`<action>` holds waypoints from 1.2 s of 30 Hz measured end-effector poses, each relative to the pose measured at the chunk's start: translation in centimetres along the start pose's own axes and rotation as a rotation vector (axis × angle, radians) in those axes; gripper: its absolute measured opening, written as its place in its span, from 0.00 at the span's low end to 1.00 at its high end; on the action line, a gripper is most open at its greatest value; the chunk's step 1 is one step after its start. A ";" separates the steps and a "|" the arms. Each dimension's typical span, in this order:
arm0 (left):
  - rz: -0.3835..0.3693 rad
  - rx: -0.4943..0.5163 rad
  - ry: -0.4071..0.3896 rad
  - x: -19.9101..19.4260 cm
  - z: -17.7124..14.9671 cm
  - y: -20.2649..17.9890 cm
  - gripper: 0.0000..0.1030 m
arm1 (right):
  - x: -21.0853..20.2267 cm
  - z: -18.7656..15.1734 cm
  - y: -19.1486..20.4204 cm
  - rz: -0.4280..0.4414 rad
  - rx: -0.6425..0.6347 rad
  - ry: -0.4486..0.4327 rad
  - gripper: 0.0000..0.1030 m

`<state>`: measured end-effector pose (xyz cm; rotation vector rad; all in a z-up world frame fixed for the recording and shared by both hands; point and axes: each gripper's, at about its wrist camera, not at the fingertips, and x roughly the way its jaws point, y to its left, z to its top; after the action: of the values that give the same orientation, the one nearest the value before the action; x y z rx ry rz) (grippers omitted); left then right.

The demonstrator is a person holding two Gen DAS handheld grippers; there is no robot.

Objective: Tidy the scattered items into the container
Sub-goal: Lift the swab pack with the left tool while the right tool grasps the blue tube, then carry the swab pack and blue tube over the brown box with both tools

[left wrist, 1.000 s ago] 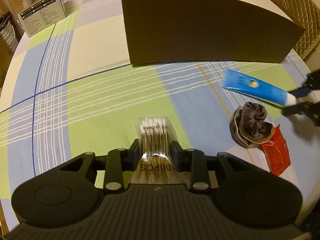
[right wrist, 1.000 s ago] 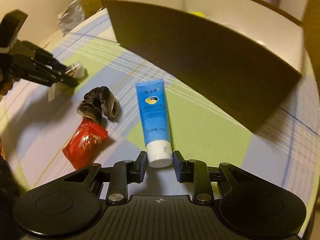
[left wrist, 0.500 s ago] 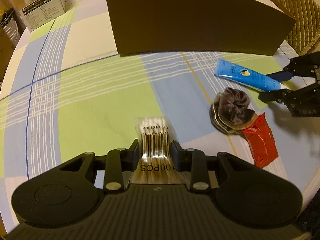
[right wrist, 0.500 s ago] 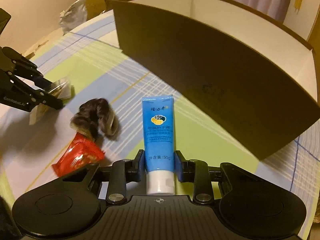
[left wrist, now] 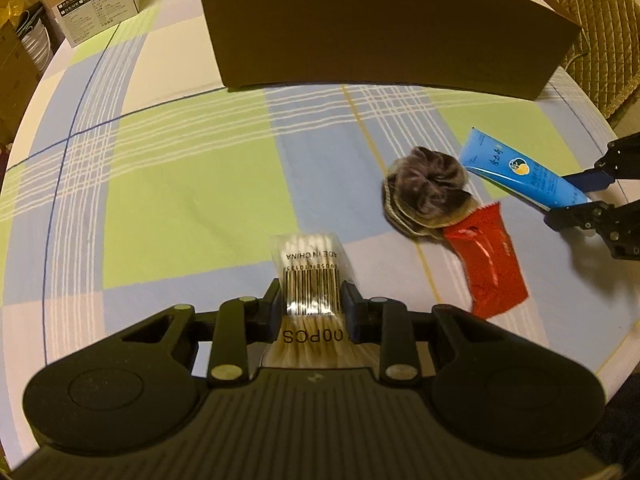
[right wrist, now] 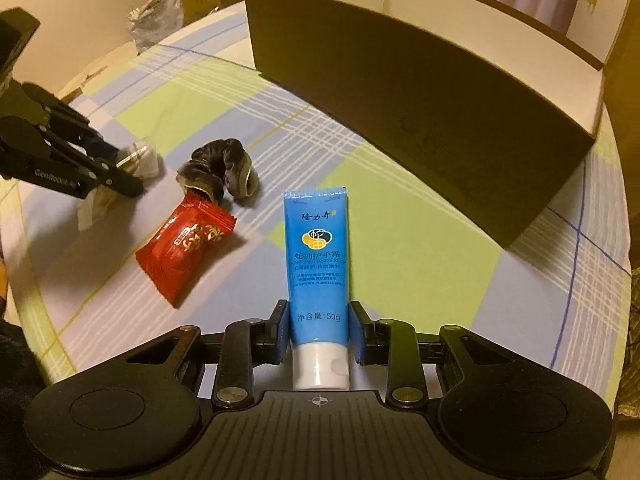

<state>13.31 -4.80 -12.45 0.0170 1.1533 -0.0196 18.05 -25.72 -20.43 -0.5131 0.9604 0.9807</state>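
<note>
My left gripper (left wrist: 311, 300) is shut on a clear packet of cotton swabs (left wrist: 310, 268), held just above the checked tablecloth. My right gripper (right wrist: 319, 320) is shut on a blue hand-cream tube (right wrist: 318, 256), its white cap toward me; the tube also shows in the left wrist view (left wrist: 520, 174). A brown hair scrunchie (left wrist: 426, 190) and a red candy wrapper (left wrist: 486, 258) lie together on the cloth between the two grippers. The brown cardboard box (left wrist: 380, 28) stands open at the far side; its inside is white (right wrist: 500, 36).
A white product carton (left wrist: 98, 4) stands at the far left of the round table. A quilted chair back (left wrist: 596, 28) is behind the box on the right. Boxes and a plastic bag (right wrist: 156, 20) sit beyond the table.
My right gripper has moved forward along the tube and closed on it near the cap. My left gripper, holding the swab packet, has swung its view leftward and drawn back from the box.
</note>
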 end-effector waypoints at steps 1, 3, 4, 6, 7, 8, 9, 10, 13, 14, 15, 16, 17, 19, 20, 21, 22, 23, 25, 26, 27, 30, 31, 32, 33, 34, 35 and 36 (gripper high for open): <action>-0.005 -0.004 0.000 -0.1 -0.1 -0.2 0.24 | -0.4 0.0 -0.1 0.004 0.008 -0.007 0.32; -0.006 -0.012 0.002 -0.2 -0.4 -0.4 0.24 | -1.0 0.0 -0.1 0.012 0.018 -0.027 0.32; -0.007 -0.015 0.004 -0.3 -0.5 -0.5 0.23 | -1.4 0.1 -0.1 0.019 0.024 -0.037 0.32; -0.016 -0.023 0.005 -0.5 -0.6 -0.5 0.23 | -2.3 0.2 -0.2 0.029 0.032 -0.056 0.32; -0.020 -0.026 0.003 -0.6 -0.6 -0.5 0.23 | -2.5 0.3 -0.2 0.030 0.033 -0.062 0.32; -0.022 -0.025 -0.001 -0.8 -0.5 -0.5 0.23 | -2.6 0.5 -0.1 0.029 0.032 -0.067 0.32; -0.023 -0.023 -0.006 -1.0 -0.4 -0.5 0.23 | -2.7 0.5 0.0 0.027 0.032 -0.072 0.32; -0.023 -0.020 -0.011 -1.1 -0.3 -0.4 0.23 | -2.8 0.7 0.1 0.026 0.033 -0.078 0.32; -0.025 -0.014 -0.030 -1.8 0.2 -0.1 0.22 | -3.1 1.2 0.4 0.028 0.045 -0.094 0.32; -0.026 -0.012 -0.037 -2.0 0.4 0.0 0.22 | -3.4 1.3 0.4 0.030 0.052 -0.100 0.32; -0.028 -0.009 -0.044 -2.2 0.6 0.2 0.22 | -3.6 1.4 0.4 0.033 0.061 -0.106 0.32; -0.031 -0.006 -0.052 -2.5 0.9 0.3 0.22 | -3.9 1.6 0.4 0.039 0.072 -0.114 0.32; -0.033 -0.002 -0.060 -2.7 1.2 0.4 0.22 | -4.3 1.6 0.3 0.049 0.089 -0.122 0.32; -0.043 0.005 -0.082 -3.4 1.8 0.6 0.22 | -5.1 1.9 -0.2 0.084 0.149 -0.150 0.32; -0.048 0.011 -0.092 -3.7 2.1 0.7 0.22 | -5.6 2.1 -0.4 0.096 0.179 -0.167 0.32; -0.053 0.019 -0.103 -4.1 2.4 0.8 0.22 | -6.2 2.3 -0.7 0.106 0.209 -0.185 0.32; -0.058 0.028 -0.115 -4.6 2.7 1.0 0.22 | -6.8 2.5 -1.0 0.114 0.240 -0.209 0.32; -0.062 0.034 -0.126 -5.0 3.1 1.2 0.22 | -7.3 2.8 -1.2 0.117 0.267 -0.229 0.32; -0.065 0.040 -0.148 -5.9 3.7 1.9 0.22 | -8.2 3.3 -2.1 0.120 0.311 -0.263 0.32; -0.066 0.042 -0.158 -6.3 4.1 2.2 0.22 | -8.6 3.7 -2.6 0.119 0.330 -0.277 0.32; -0.068 0.044 -0.169 -6.7 4.4 2.6 0.22 | -8.9 4.1 -3.0 0.113 0.347 -0.288 0.32; -0.078 0.053 -0.201 -7.8 5.8 3.6 0.22 | -9.7 5.0 -4.4 0.082 0.390 -0.317 0.32; -0.079 0.057 -0.215 -8.2 6.2 3.8 0.22 | -9.9 5.4 -5.0 0.077 0.403 -0.328 0.32; -0.079 0.063 -0.230 -8.5 6.7 4.1 0.22 | -10.2 5.7 -5.5 0.074 0.412 -0.336 0.32; -0.081 0.068 -0.246 -8.9 7.2 4.3 0.22 | -10.4 6.1 -6.0 0.070 0.418 -0.344 0.32; -0.085 0.074 -0.259 -9.1 7.7 4.6 0.22 | -10.5 6.8 -6.4 0.068 0.418 -0.349 0.32; -0.091 0.080 -0.272 -9.4 8.3 4.8 0.22 | -10.5 7.4 -6.8 0.066 0.414 -0.349 0.32; -0.096 0.087 -0.285 -9.6 8.9 4.9 0.22 | -10.4 8.3 -7.2 0.060 0.409 -0.343 0.32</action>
<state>17.70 -0.03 -0.02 0.0343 0.8670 -0.1530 25.76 -27.92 -7.62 0.0282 0.8371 0.8601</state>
